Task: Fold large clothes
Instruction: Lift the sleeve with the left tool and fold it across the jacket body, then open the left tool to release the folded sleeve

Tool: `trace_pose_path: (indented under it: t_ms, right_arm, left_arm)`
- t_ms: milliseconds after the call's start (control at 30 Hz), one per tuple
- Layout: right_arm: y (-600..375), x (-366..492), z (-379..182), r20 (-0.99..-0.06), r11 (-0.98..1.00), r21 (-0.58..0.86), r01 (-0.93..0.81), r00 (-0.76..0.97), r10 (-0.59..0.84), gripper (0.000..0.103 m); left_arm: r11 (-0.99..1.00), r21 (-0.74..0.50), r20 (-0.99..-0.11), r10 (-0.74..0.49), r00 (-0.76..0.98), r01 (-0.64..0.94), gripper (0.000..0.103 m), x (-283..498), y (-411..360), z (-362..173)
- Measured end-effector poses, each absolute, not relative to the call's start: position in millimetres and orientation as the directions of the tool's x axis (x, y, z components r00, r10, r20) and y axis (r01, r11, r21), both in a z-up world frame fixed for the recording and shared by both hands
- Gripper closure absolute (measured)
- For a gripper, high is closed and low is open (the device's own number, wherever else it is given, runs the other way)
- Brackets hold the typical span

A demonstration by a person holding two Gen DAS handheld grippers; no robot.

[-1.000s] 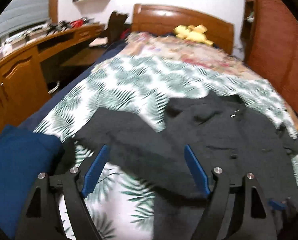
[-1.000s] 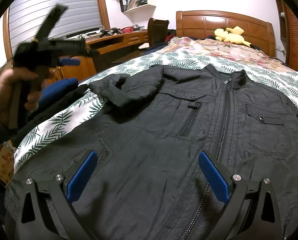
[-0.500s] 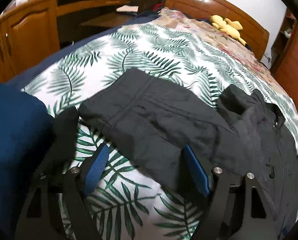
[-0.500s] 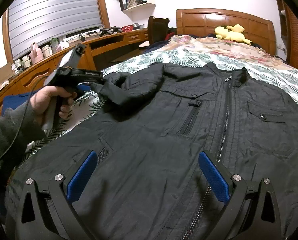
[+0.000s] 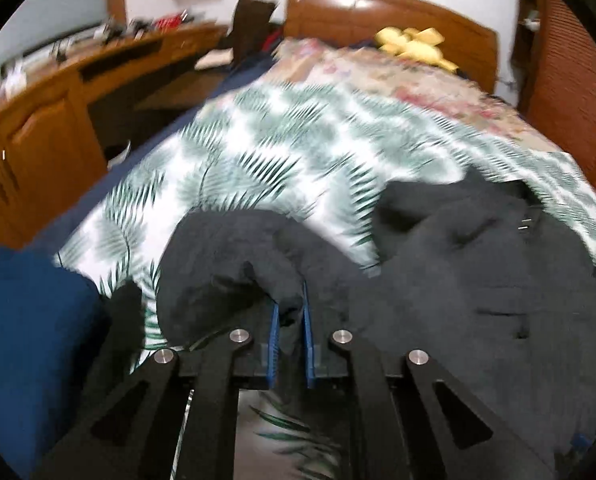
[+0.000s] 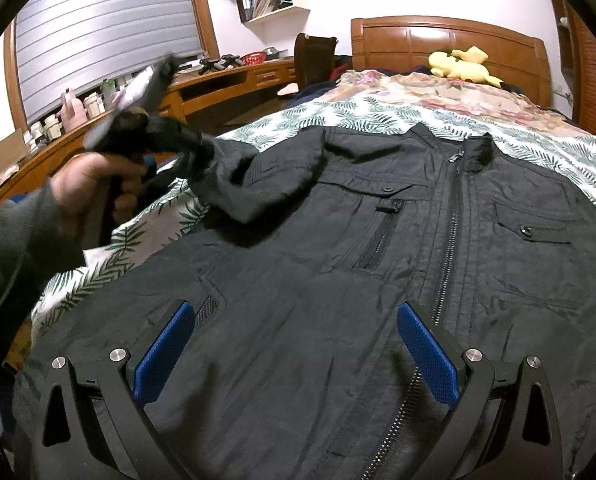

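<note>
Black jacket (image 6: pixel 397 248) is spread front-up on the bed (image 6: pixel 377 116), zipper running down the middle, collar pointing toward the headboard (image 6: pixel 449 40) at 12 o'clock. It lies on a palm-leaf sheet (image 5: pixel 282 152), w/ a floral blanket (image 6: pixel 437 88) further up and a yellow plush toy (image 6: pixel 457 64) right by the headboard.

Left tongs (image 5: pixel 290 320): blue pads are closing in and already have a bunched-up bit of the jacket's sleeve (image 5: pixel 234 256) pinched between them, fabric sticking up past the tips. In the right view the sleeve sits at approx 10 o'clock from the jacket's chest, lifted off the sheet by the left hand (image 6: pixel 94 184) w/ a grey cuff behind it. That view is pretty motion-blurred tho.

Right tongs (image 6: pixel 294 344): pads wide apart, nothing between them, hovering over the lower front of the jacket near the zipper.

Something dark blue (image 5: pixel 30 336) sits at 9 o'clock off the sleeve, can't tell what. Wooden desk (image 6: pixel 234 76) along the wall at 10-11 o'clock, cluttered w/ bottles and bits.
</note>
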State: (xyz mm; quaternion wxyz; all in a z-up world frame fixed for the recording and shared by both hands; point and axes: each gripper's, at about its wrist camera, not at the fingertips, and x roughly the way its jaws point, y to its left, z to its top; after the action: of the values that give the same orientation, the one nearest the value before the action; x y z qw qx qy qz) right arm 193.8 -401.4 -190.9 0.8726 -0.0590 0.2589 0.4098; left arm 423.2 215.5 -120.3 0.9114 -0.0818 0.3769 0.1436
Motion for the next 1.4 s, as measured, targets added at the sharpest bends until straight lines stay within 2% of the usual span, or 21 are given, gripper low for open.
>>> trace_pose_path:
  t_ms: [267,633,833,1000,1400]
  right_arm:
    - [-444.7,189.5,-172.5,-0.477,0.701,0.063,-0.710,0.596,0.646,0.002]
    - [-535.6,202.5,-159.0,-0.413,0.816,0.079,-0.573,0.726,0.550,0.002]
    - [-542.9,202.2,-162.7,-0.422,0.842,0.098,-0.530,0.744,0.517,0.002]
    - [-542.3,194.1,-157.6,-0.427,0.850,0.088,-0.519,0.751,0.503,0.002]
    - [-534.0,196.5,-154.4,-0.440,0.856,0.071,-0.512,0.754,0.488,0.002]
  left_arm:
    - [0.983,0.016,-0.630,0.152,0.761,-0.184,0.093,396.8,130.3,-45.7]
    - [1.000,0.027,-0.566,0.022,0.824,-0.008,0.093,357.3,28.1,-8.8]
    - [0.998,0.013,-0.573,-0.041,0.818,0.059,0.093,333.0,-8.6,-23.4]
    - [0.996,0.046,-0.585,-0.036,0.810,0.078,0.093,320.1,-24.3,-48.3]
    - [0.994,-0.044,-0.602,-0.105,0.792,0.098,0.093,306.1,-17.6,-85.3]
